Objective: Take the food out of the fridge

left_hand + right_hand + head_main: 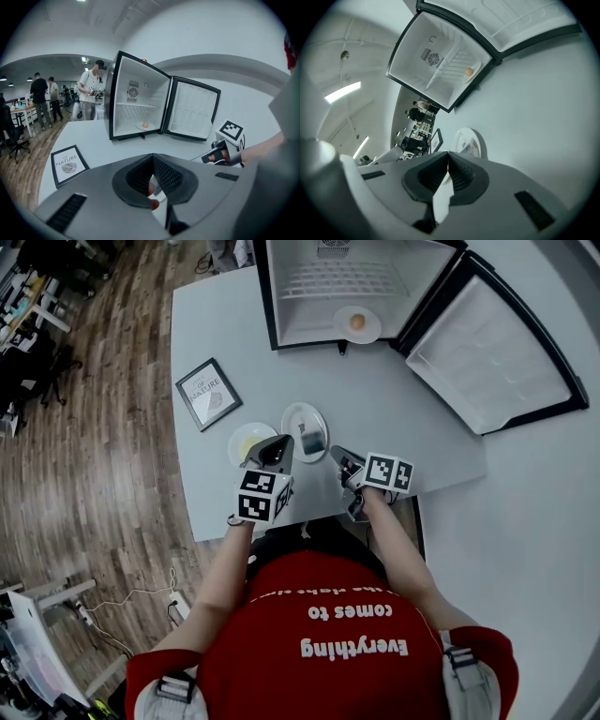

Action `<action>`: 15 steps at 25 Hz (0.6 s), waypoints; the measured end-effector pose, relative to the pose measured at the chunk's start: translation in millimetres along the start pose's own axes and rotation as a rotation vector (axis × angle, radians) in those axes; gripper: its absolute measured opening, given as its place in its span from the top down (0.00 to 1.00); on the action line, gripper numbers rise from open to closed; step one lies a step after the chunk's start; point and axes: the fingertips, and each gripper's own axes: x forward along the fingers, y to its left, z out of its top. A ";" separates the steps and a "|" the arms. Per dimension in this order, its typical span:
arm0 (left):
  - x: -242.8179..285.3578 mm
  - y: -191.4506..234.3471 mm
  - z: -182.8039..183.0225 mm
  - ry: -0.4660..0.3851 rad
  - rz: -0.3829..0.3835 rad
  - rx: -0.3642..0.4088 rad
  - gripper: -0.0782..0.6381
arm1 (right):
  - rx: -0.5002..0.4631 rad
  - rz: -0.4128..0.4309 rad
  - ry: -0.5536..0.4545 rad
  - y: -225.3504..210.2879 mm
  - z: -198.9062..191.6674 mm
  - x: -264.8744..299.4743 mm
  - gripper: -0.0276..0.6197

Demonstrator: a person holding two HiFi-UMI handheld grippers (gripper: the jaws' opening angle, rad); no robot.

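Head view looks down on a white table (394,418) with a small fridge (300,320) at its far edge. The fridge door (487,348) stands wide open, to the right of the fridge. The food (357,322), one small round brownish piece, lies on a small plate (342,329) on the fridge floor, close to the front opening and on the side toward the door.

On the table in front of the fridge lie two more plates. One is a yellowish plate (242,435). The other, a little nearer to the fridge, is a white plate (298,413) carrying something dark that I cannot identify. A framed picture (208,394) lies to the left of them, also in front of the fridge.

Both grippers are well apart from the fridge, on the person's side of the two plates, and both point toward it. The left gripper (278,448) hangs above the near edges of these plates. In the left gripper view its jaws meet at the tips, with nothing pressed between them. Something reddish shows through the gap lower down, too small to tell. The right gripper (342,463) is beside it, on the door side. In the right gripper view its jaws are fully together and hold nothing.
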 end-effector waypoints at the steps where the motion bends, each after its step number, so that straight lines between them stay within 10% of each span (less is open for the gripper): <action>1: 2.9 -3.5 1.4 0.000 0.000 0.000 0.88 | -0.008 0.010 0.001 -0.1 -0.9 -2.4 0.93; 15: 63.0 -67.9 3.4 0.049 -0.064 0.040 0.88 | 0.087 0.051 -0.041 -53.0 46.3 -32.2 0.93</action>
